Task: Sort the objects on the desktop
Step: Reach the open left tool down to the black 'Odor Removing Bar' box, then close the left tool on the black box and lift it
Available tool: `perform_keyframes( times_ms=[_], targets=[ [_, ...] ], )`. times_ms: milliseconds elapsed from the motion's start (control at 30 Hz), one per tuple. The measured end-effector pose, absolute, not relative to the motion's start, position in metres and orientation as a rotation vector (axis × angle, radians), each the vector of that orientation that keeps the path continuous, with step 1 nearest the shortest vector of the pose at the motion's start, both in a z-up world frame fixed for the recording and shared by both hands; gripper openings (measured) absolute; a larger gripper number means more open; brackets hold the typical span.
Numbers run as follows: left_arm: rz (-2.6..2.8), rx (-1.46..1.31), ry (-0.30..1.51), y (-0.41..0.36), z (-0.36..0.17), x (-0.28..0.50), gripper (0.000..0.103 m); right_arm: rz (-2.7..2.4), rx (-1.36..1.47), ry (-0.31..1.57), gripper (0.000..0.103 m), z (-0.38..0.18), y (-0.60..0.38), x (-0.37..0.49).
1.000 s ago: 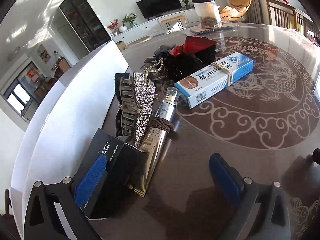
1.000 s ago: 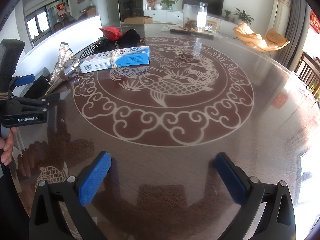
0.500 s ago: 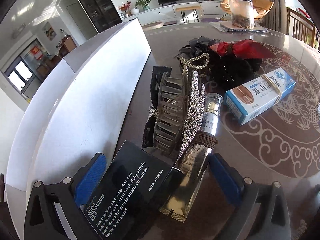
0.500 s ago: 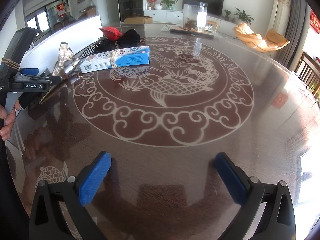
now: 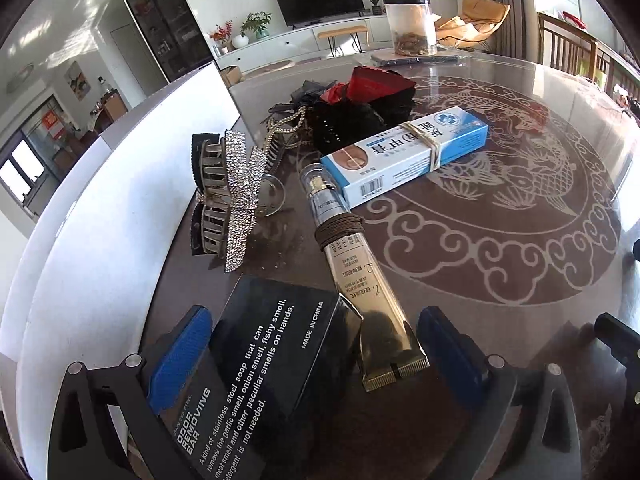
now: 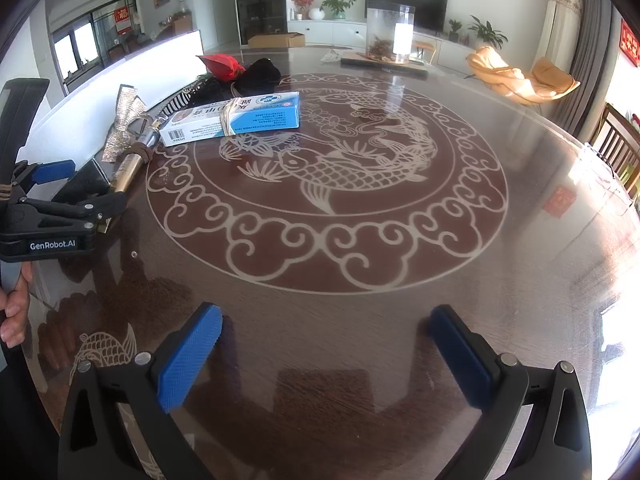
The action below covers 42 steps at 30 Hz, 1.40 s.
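My left gripper (image 5: pixel 314 352) is open and low over the table, its blue pads (image 5: pixel 180 356) on either side of a black "odor removing bar" box (image 5: pixel 256 368) and the flat end of a gold tube (image 5: pixel 360 276) with a brown band. Beyond lie a hair claw with a rhinestone bow (image 5: pixel 228 196), a blue-white carton (image 5: pixel 408 152) and a pile of black and red hair accessories (image 5: pixel 360 100). My right gripper (image 6: pixel 324 356) is open over bare table with nothing between its fingers. In the right wrist view the left gripper (image 6: pixel 86 188) stands at the far left by the carton (image 6: pixel 236 118).
A long white wall-like container (image 5: pixel 100 220) runs along the left behind the objects. A clear jar (image 6: pixel 390 32) on a flat tray stands at the table's far side. The round table (image 6: pixel 400 240) bears a fish pattern. A hand (image 6: pixel 14 312) holds the left gripper.
The left gripper has swung over the black box and tube end, which now sit between its open fingers. The right gripper has stayed in place.
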<state>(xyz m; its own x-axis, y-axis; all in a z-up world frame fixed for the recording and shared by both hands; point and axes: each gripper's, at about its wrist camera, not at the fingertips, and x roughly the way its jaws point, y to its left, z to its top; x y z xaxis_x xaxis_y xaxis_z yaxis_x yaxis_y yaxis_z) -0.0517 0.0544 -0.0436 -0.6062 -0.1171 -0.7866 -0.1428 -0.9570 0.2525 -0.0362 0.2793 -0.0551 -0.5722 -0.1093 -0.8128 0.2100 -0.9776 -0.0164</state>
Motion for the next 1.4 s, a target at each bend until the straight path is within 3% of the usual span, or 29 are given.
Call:
perform_keyframes(
  times_ms=[267, 567, 900, 1067, 1333, 1400],
  targets=[
    [2.769, -1.325, 0.33, 0.028, -0.006, -0.046, 0.103, -2.631, 1.349, 0.165, 0.103, -0.055, 0.279, -0.036],
    [2.573, -1.402, 0.148, -0.014, -0.029, -0.046, 0.103, -2.631, 1.349, 0.165, 0.103, -0.055, 0.279, -0.036],
    [2.583, -1.341, 0.148, -0.021, -0.028, -0.037, 0.103, -2.631, 1.349, 0.165, 0.103, -0.055, 0.279, -0.036],
    [2.569, -1.318, 0.14, -0.02, -0.025, -0.037, 0.087, -2.631, 1.349, 0.165, 0.103, -0.055, 0.279, -0.036],
    [2.583, -1.286, 0.024, -0.034, -0.02, -0.035, 0.033, -2.631, 1.349, 0.165, 0.103, -0.055, 0.279, -0.036],
    [2.586, -1.292, -0.026, -0.04, -0.02, -0.036, 0.029, -2.631, 1.349, 0.165, 0.103, -0.055, 0.279, -0.036]
  ],
)
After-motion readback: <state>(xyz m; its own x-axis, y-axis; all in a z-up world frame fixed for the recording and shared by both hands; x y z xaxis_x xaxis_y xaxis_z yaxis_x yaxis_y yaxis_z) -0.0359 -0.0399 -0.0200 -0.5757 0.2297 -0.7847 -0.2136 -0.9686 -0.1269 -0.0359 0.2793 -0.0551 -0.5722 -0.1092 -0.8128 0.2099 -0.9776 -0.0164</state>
